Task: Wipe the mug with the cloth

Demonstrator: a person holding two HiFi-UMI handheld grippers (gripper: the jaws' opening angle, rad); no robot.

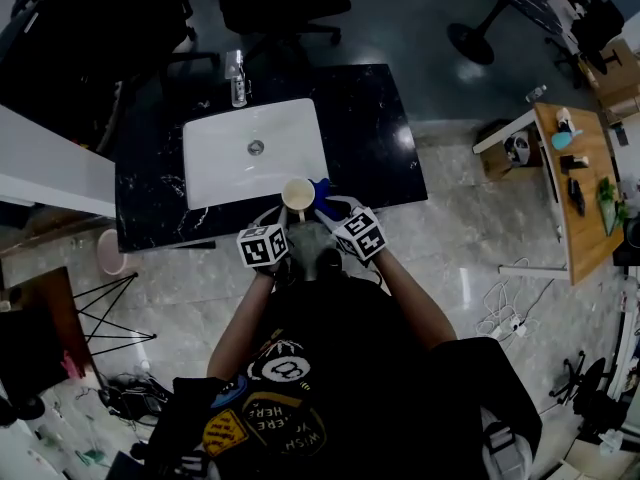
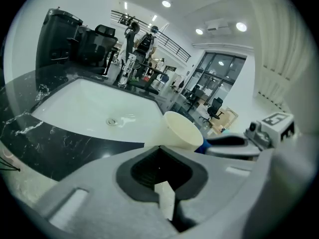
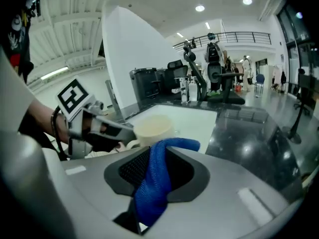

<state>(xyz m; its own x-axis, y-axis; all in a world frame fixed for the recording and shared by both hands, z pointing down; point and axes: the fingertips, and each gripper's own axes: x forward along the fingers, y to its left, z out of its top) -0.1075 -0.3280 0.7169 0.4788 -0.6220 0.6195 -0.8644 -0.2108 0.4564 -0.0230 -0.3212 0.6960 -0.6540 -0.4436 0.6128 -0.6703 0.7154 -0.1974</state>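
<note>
A cream mug (image 1: 297, 194) is held up over the front rim of the white sink (image 1: 225, 158). My left gripper (image 1: 283, 215) is shut on the mug; in the left gripper view a cream strip of the mug (image 2: 165, 199) sits between the jaws and the mug's cup (image 2: 182, 130) stands just beyond them. My right gripper (image 1: 333, 207) is shut on a blue cloth (image 3: 153, 183), which hangs out of its jaws. The cloth's free end (image 1: 321, 191) lies against the mug's right side. From the right gripper view, the mug (image 3: 152, 127) and the left gripper (image 3: 102, 132) show just beyond the cloth.
The sink is set in a black marble counter (image 1: 372, 138). A clear bottle (image 1: 238, 80) stands at the counter's back edge. Black office chairs (image 1: 285, 3) stand behind it. A wooden desk (image 1: 582, 193) with small items is at the far right, and cables lie on the floor.
</note>
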